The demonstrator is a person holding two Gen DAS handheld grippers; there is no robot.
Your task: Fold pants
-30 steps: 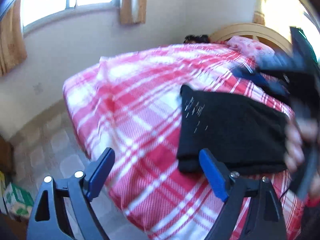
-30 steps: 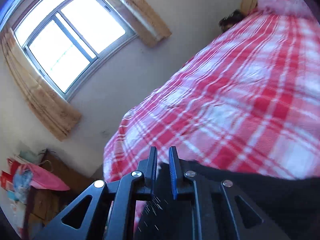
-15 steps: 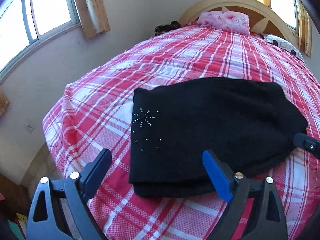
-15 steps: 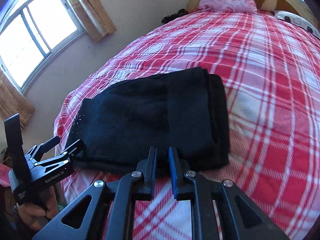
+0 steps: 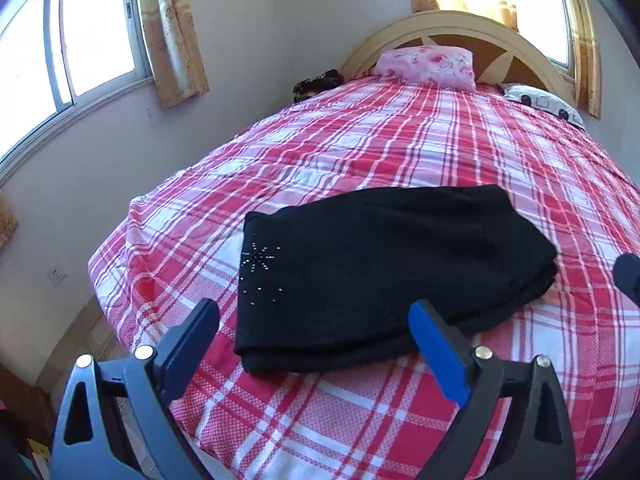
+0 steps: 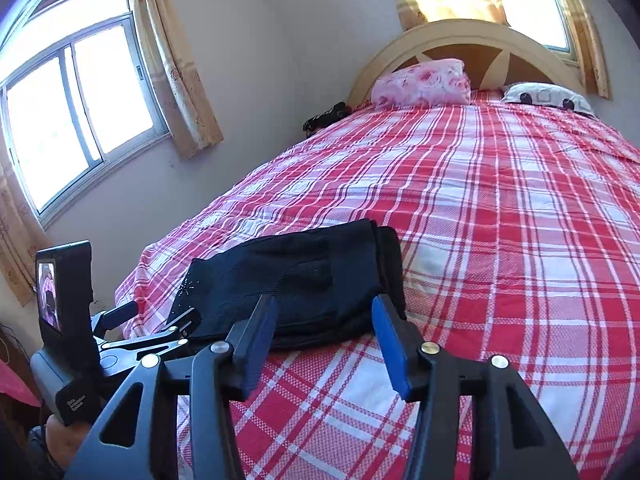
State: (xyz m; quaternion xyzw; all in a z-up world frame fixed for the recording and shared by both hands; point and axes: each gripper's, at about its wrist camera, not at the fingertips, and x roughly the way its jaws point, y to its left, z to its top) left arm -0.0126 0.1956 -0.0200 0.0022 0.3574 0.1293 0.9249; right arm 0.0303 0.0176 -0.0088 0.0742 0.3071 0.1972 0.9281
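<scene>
The black pants (image 5: 380, 280) lie folded in a flat bundle on the red plaid bed (image 5: 400, 160), near its foot, with a small studded star at their left end. My left gripper (image 5: 314, 316) hovers just short of the bundle's near edge. Its jaws are opening and stand wide, and the pads touch nothing. My right gripper (image 6: 324, 308) faces the pants (image 6: 312, 272) from their right end. Its jaws are also opening, about half apart, with no cloth pinched between them. The left gripper (image 6: 156, 316) shows at the lower left of the right wrist view, with a hand on its handle.
A pink pillow (image 5: 428, 66) and a black-and-white pillow (image 5: 540, 104) rest against the curved headboard (image 5: 460, 28). A dark item (image 5: 318, 84) lies by the wall. Curtained windows (image 6: 80, 112) are at the left, and the floor (image 5: 88, 340) runs along the bed's left side.
The right gripper swung round to the pants' right end, drew back, and its jaws went from shut to apart. The left gripper levelled out, backed off a little and widened.
</scene>
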